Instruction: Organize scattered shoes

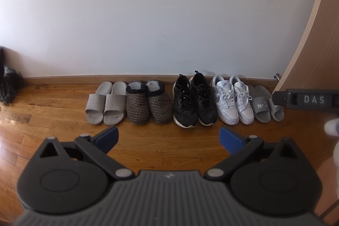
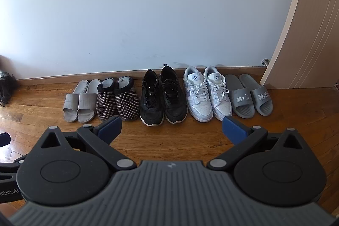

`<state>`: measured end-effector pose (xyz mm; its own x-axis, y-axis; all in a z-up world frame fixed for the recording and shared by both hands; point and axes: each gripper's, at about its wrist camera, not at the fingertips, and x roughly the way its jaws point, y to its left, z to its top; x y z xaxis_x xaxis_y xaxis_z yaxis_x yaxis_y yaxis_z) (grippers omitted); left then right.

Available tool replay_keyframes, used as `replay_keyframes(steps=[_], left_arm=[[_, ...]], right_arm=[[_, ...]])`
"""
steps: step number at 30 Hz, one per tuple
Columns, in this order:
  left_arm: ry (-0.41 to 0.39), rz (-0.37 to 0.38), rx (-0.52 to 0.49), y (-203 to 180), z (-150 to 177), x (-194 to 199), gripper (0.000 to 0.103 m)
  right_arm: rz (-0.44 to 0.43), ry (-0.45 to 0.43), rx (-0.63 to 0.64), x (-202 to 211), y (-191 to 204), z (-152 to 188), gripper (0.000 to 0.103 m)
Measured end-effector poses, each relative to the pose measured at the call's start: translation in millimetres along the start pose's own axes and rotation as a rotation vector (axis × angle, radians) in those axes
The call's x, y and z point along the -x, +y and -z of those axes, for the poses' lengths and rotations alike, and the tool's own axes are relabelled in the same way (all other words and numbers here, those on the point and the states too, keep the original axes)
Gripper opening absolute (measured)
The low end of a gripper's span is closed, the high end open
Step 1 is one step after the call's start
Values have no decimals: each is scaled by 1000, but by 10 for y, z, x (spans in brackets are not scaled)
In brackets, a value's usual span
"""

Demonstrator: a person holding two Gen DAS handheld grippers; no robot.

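Several pairs of shoes stand in a row along the white wall, toes toward me. From left: light grey slides (image 1: 105, 102) (image 2: 80, 101), dotted brown slippers (image 1: 148, 101) (image 2: 117, 98), black sneakers (image 1: 193, 100) (image 2: 163, 96), white sneakers (image 1: 232, 99) (image 2: 206, 93), dark grey slides (image 1: 266, 105) (image 2: 250, 95). My left gripper (image 1: 168, 138) hangs open above the wood floor, well short of the row, nothing between its blue pads. My right gripper (image 2: 171, 127) is likewise open and empty, back from the shoes. The right gripper's body (image 1: 307, 100) pokes into the left wrist view at the right edge.
A beige door (image 2: 307, 24) stands ajar at the right, with a doorstop (image 2: 264, 61) on the skirting beside it. A dark bag-like object (image 1: 8, 86) sits against the wall at far left. The person's leg and white sock (image 1: 331, 126) show at the right. Bare wood floor (image 2: 169, 141) lies before the shoes.
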<state>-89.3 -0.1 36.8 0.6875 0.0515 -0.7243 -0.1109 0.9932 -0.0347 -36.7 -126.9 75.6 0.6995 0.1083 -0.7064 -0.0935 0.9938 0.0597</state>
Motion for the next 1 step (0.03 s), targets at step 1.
replay_keyframes(steps=[1], left_arm=[[1, 6, 1, 1, -1, 0, 103]], right_arm=[[-1, 0, 1, -2, -6, -1, 103]])
